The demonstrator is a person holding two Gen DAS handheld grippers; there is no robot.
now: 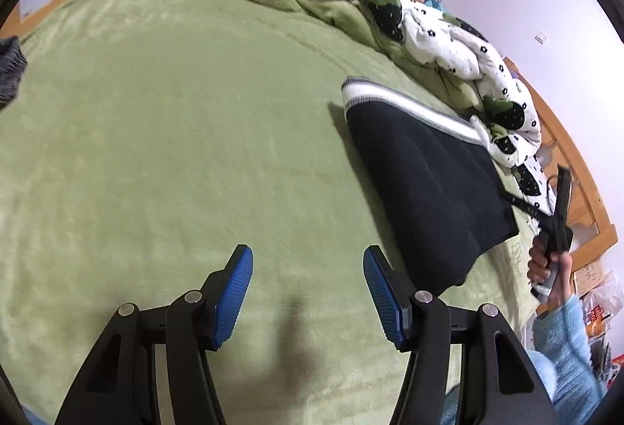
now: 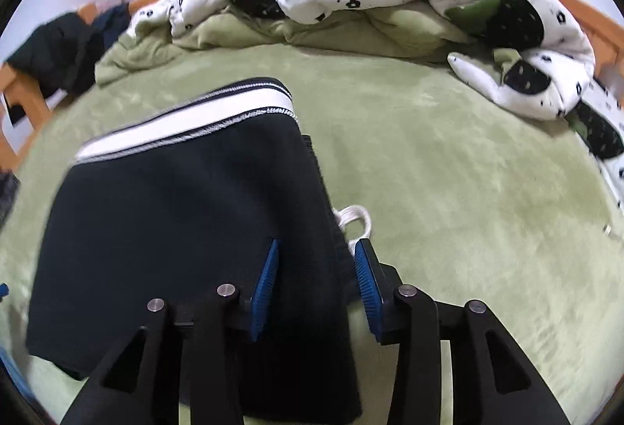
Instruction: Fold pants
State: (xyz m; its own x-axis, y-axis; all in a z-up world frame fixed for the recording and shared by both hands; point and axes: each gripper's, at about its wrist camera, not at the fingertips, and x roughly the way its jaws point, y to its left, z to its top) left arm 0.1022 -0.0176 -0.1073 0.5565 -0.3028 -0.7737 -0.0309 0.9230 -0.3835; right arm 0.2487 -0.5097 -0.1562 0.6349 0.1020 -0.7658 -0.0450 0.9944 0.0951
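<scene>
Our right gripper (image 2: 316, 288), jaws apart, straddles the folded pants' (image 2: 175, 230) near right edge, while our parted left gripper (image 1: 308, 292) hovers well left.

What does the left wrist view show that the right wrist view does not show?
Only the left wrist view shows the left hand-held gripper, open over bare green blanket, and the person's hand with a blue sleeve.

Only the right wrist view shows the right hand-held gripper open astride the pants' edge, and a white drawstring.

Both show the folded dark pants and the flowered quilt.
</scene>
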